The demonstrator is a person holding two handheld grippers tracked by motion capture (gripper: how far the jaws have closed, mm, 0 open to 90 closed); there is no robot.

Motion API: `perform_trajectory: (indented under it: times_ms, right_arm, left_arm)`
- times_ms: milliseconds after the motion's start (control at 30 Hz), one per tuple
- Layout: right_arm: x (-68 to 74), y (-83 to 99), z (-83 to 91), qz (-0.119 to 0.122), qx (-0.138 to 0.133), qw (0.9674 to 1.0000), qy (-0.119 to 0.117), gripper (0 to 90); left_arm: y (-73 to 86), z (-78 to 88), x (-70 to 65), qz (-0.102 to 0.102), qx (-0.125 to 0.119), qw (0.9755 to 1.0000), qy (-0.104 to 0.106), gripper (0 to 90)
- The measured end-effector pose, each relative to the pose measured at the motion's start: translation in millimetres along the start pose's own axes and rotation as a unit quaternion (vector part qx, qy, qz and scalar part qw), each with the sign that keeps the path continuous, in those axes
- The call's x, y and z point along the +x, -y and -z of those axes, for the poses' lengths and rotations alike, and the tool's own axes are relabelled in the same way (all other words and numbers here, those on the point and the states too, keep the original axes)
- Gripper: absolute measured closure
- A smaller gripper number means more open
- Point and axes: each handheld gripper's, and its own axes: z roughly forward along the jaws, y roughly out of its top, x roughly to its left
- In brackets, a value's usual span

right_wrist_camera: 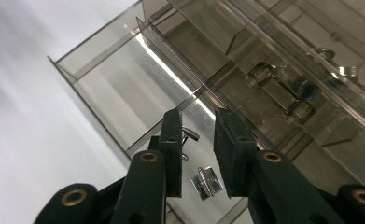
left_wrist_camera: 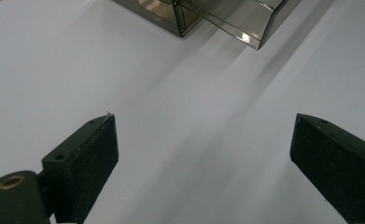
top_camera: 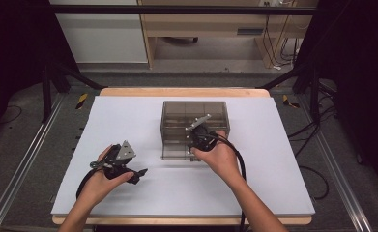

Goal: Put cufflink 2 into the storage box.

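A smoky clear plastic drawer box (top_camera: 194,112) stands in the middle of the white table top (top_camera: 128,121). Its bottom drawer (top_camera: 174,153) is pulled out toward me. My right gripper (top_camera: 192,145) points down into that drawer (right_wrist_camera: 110,79); in the right gripper view the right gripper (right_wrist_camera: 199,114) has its jaws a narrow gap apart, astride a thin divider, with nothing pressed between the pads. Small metal clips (right_wrist_camera: 207,182) lie on the drawer floor below the jaws. My left gripper (top_camera: 138,175) rests low at the left and the left gripper (left_wrist_camera: 204,119) stands wide open over bare table.
Small shiny parts (right_wrist_camera: 297,93) sit in another compartment of the box. A corner of the box (left_wrist_camera: 180,16) shows ahead of the left jaws. The wooden table edge (top_camera: 181,92) runs behind the box, with black frame posts at both sides.
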Motion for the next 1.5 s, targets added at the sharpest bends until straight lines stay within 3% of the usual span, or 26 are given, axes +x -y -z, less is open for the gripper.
perform_trajectory:
  times_ms: [167, 300, 333, 433, 667, 733, 833, 900, 1167, 1400, 1433, 1500]
  right_arm:
    - [5.2, 10.3, 16.2, 0.003, -0.024, 0.9997, 0.006, 79.3]
    - [16.2, 37.6, 33.4, -0.014, -0.068, 0.9976, 0.002, 84.1]
    - [16.2, 37.6, 33.4, -0.014, -0.068, 0.9976, 0.002, 84.1]
    - [21.7, 63.1, 34.5, -0.03, -0.083, 0.9961, 0.005, 86.2]
    - [28.0, 91.7, 28.2, -0.052, -0.101, 0.9934, 0.017, 90.0]
    - [28.7, 94.6, 24.7, -0.053, -0.101, 0.9933, 0.02, 90.0]
    - [31.4, 97.8, 17.7, -0.039, -0.092, 0.994, 0.046, 90.0]
    - [31.9, 100.5, 14.3, -0.045, -0.098, 0.993, 0.048, 90.0]
    - [28.7, 109.7, 13.9, -0.054, -0.11, 0.9904, 0.063, 90.0]
    - [24.9, 117.5, 17.2, -0.062, -0.119, 0.9877, 0.081, 90.0]
    - [23.7, 118.2, 16.6, -0.06, -0.119, 0.9874, 0.085, 90.0]
    - [23.0, 118.8, 15.9, -0.061, -0.12, 0.9871, 0.086, 90.0]
  left_arm:
    - [-1.1, 2.0, 0.7, 0.003, -0.007, 1.0, -0.002, 7.6]
    - [-4.6, 6.7, 3.5, 0.001, -0.014, 0.9998, -0.012, 7.6]
    - [-5.6, 7.5, 3.8, 0.001, -0.017, 0.9997, -0.015, 7.6]
    - [-12.3, 10.4, 6.1, -0.007, -0.022, 0.9996, -0.016, 7.6]
    - [-23.2, 15.6, 13.6, -0.002, -0.042, 0.999, -0.012, 10.5]
    - [-25.0, 16.7, 14.5, -0.001, -0.046, 0.9989, -0.012, 11.8]
    - [-31.9, 18.4, 15.8, -0.003, -0.063, 0.998, -0.007, 14.7]
    - [-42.3, 19.7, 13.6, -0.013, -0.073, 0.9972, -0.009, 16.1]
    - [-71.4, 18.1, 9.6, -0.015, -0.095, 0.9954, 0.005, 21.1]
    - [-99.7, 3.1, 8.1, 0.008, -0.118, 0.9925, 0.032, 35.0]
    - [-102.0, 1.6, 8.1, 0.009, -0.117, 0.9924, 0.036, 44.1]
    - [-107.1, -2.4, 7.2, 0.013, -0.122, 0.9917, 0.037, 46.5]
